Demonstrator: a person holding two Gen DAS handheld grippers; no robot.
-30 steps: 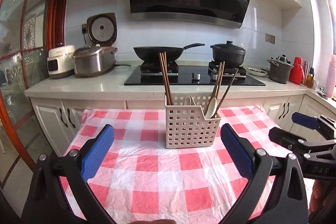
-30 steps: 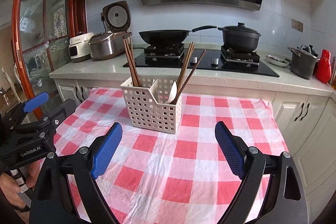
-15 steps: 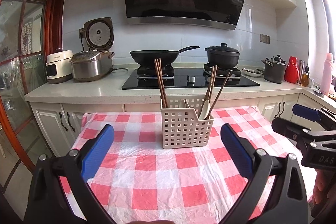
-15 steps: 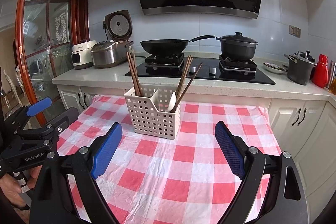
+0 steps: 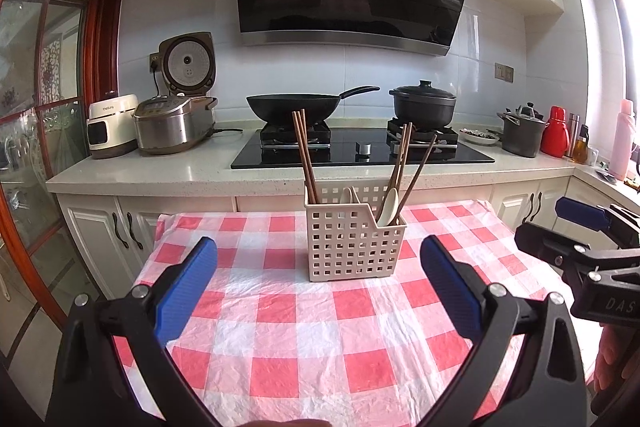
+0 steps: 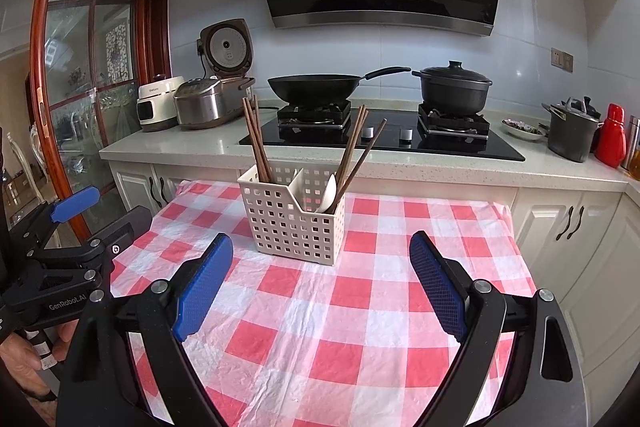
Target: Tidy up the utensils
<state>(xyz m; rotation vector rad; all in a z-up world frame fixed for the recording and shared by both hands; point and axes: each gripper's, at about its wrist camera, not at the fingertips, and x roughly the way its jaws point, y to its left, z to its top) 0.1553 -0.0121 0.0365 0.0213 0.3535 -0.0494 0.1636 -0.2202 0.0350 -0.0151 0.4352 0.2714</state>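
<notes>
A beige perforated utensil basket [image 5: 354,245] [image 6: 294,223] stands on the red-and-white checked tablecloth [image 5: 320,339] [image 6: 332,327]. Brown chopsticks [image 5: 304,155] [image 6: 256,139] lean in its left compartment. More chopsticks [image 5: 416,167] [image 6: 360,151] and a white spoon [image 5: 387,207] [image 6: 328,193] sit in the right compartment. My left gripper [image 5: 318,287] is open and empty, well short of the basket. My right gripper [image 6: 320,285] is open and empty too, near the basket's front right. Each gripper also appears at the side of the other view.
Behind the table runs a counter with a black hob [image 5: 360,147], a wok [image 5: 294,107], a lidded pot [image 5: 424,105], rice cookers [image 5: 172,123], a grey pot [image 5: 522,133] and a red flask [image 5: 556,131]. White cabinets [image 6: 568,227] stand below. A hand [image 6: 24,359] holds the left gripper.
Both grippers have drawn back from the basket and lifted, so it looks smaller and farther. Both stayed open and empty.
</notes>
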